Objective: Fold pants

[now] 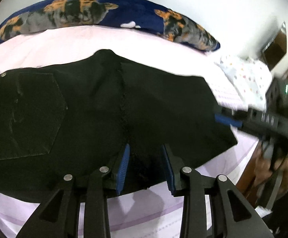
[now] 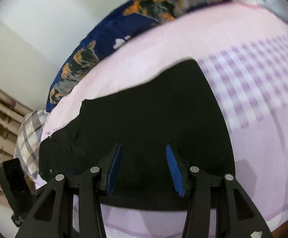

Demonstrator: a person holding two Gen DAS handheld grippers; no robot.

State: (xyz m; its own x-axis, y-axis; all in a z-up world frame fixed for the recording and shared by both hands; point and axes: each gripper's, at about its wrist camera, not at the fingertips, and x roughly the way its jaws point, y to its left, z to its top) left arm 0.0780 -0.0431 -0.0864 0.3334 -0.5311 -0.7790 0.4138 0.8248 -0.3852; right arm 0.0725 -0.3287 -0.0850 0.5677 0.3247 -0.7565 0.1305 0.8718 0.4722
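Pants [image 1: 104, 109] flat on pink bedsheet [image 1: 64, 39]; white wall [image 1: 183, 0] behind; both tools agape, empty.

bed [image 1: 50, 45]: pink-lilac sheet | on it: black pants [image 1: 104, 103], navy dog-print blanket [image 1: 124, 13], dotted pillow [image 1: 247, 75]

You have a pale pink bedsheet [image 1: 68, 45] with a lilac checked band [image 2: 253, 75] at the right. Along its far edge lies a navy blanket [image 1: 136, 13] printed with orange-grey dogs. A polka-dot pillow [image 1: 247, 77] sits far right, against the white wall [image 1: 203, 4].
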